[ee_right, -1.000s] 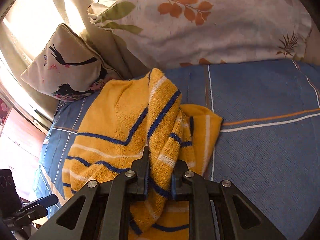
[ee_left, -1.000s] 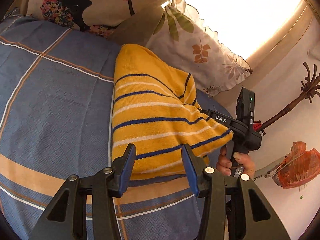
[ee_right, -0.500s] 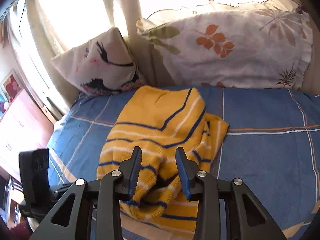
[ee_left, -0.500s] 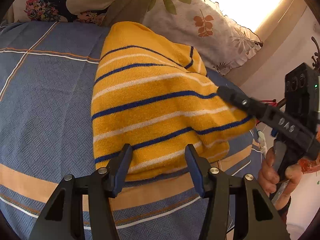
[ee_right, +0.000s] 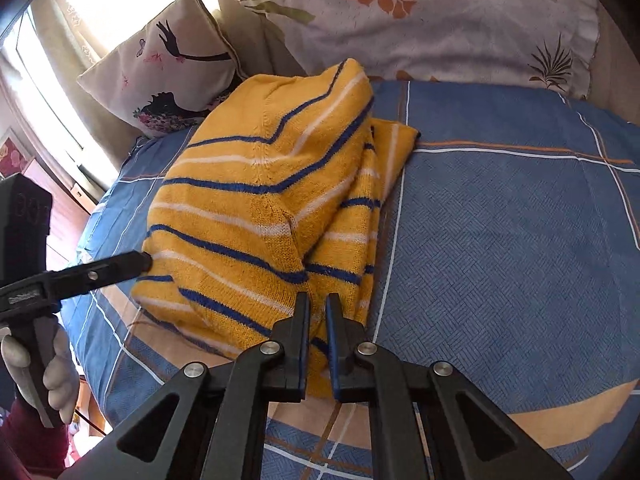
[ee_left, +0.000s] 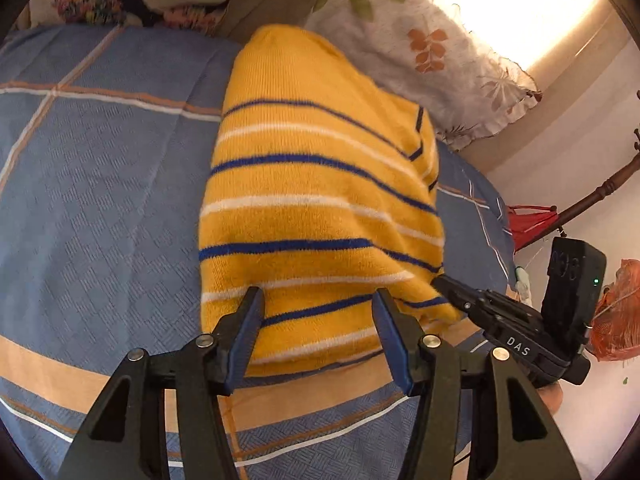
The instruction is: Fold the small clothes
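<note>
Compared with half a second ago: right tongs (ee_right: 317, 312) drawn back to the near hem of the yellow knitted sweater with blue and white stripes (ee_right: 260, 216), jaws just closed to a narrow slit, seemingly pinching a bit of the hem, though hard to tell. Left tongs (ee_left: 316, 312) nearer the sweater, jaws about half open and not pressing anything, with the near left hem between the blue pads (ee_left: 244, 328). Sweater folded in a mound on the blue checked bedspread (ee_right: 520, 240), below two printed pillows (ee_right: 420, 20). "DAS" in white on the right tongs' black body; other markings illegible.
</note>
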The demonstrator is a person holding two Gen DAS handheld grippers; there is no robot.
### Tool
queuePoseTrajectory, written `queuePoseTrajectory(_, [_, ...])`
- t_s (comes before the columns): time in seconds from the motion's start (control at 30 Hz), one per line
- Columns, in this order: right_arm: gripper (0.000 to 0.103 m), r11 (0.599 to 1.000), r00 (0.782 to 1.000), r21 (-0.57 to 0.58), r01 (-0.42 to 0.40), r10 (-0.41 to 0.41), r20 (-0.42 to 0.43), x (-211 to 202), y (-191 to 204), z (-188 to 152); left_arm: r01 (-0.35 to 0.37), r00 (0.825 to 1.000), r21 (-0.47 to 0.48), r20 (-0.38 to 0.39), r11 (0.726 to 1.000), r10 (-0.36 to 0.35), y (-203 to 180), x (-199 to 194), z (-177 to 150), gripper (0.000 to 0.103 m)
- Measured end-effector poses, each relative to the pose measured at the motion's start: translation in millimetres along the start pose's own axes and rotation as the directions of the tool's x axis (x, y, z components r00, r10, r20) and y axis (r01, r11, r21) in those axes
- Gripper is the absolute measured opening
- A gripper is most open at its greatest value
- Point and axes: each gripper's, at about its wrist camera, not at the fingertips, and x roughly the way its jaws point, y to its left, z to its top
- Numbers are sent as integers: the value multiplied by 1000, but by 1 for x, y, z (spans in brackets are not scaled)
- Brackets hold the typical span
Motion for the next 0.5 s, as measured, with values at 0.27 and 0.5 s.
queuePoseTrajectory(0.27, [54, 1000, 996, 19, -3, 1, 88, -33, -1, 7, 19, 991, 65, 132, 998, -28, 4, -54, -2, 61])
queuePoseTrajectory(0.5, [94, 983, 990, 181, -42, 16, 143, -11, -29, 46, 94, 989, -156, 132, 983, -73, 64, -31, 53, 77])
